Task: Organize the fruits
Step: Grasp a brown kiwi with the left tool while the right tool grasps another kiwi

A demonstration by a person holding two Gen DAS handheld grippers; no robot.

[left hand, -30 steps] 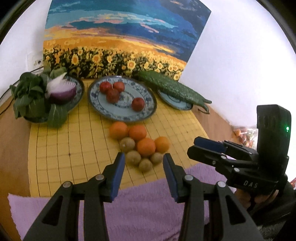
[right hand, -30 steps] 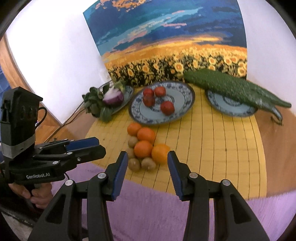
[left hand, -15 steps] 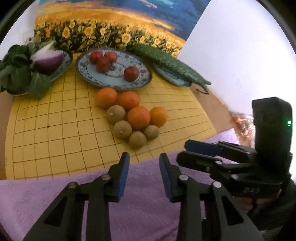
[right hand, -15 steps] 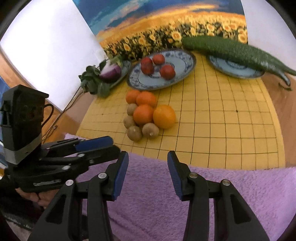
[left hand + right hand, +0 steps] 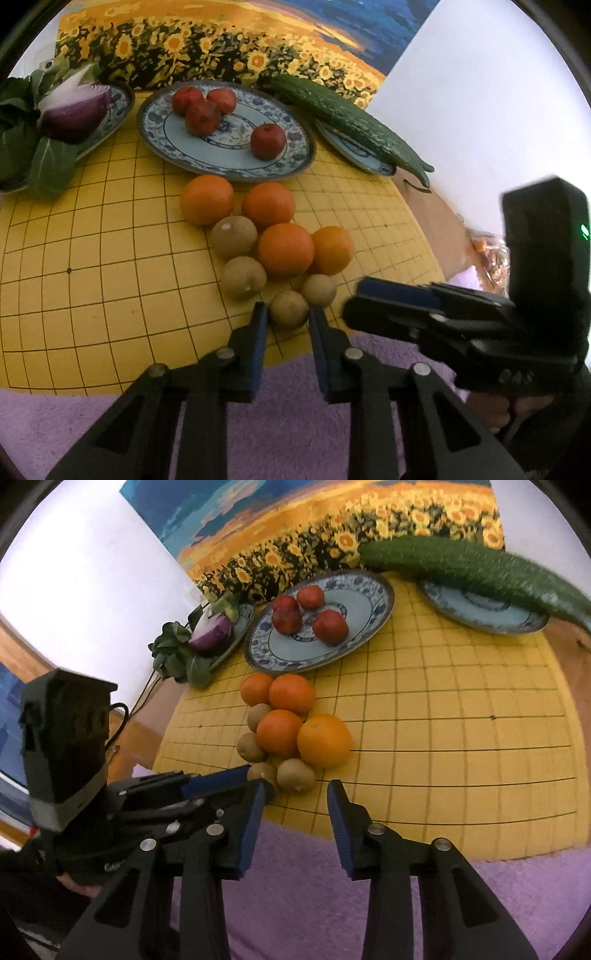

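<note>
Left wrist view is showing my left gripper [image 5: 286, 317] with its jaws standing either side of the nearest kiwi [image 5: 289, 309], the blue pads [image 5: 258, 332] flanking it closely; I cannot tell whether they are pressing on it. That kiwi is sitting at the near edge of the fruit cluster on the yellow grid mat [image 5: 92, 258], beside three other kiwis [image 5: 243, 277] and four oranges [image 5: 286, 250]. Beyond the cluster, the blue patterned plate [image 5: 295, 140] is carrying four red fruits [image 5: 268, 141]. A cucumber [image 5: 351, 120] is lying across a smaller plate [image 5: 354, 153] to the right, and a red onion [image 5: 74, 110] is resting with greens on the left. My right gripper [image 5: 295, 794] is hovering with its jaws wide apart and nothing between them, just in front of the rightmost kiwi [image 5: 296, 774] and above the purple towel [image 5: 295, 886].
</note>
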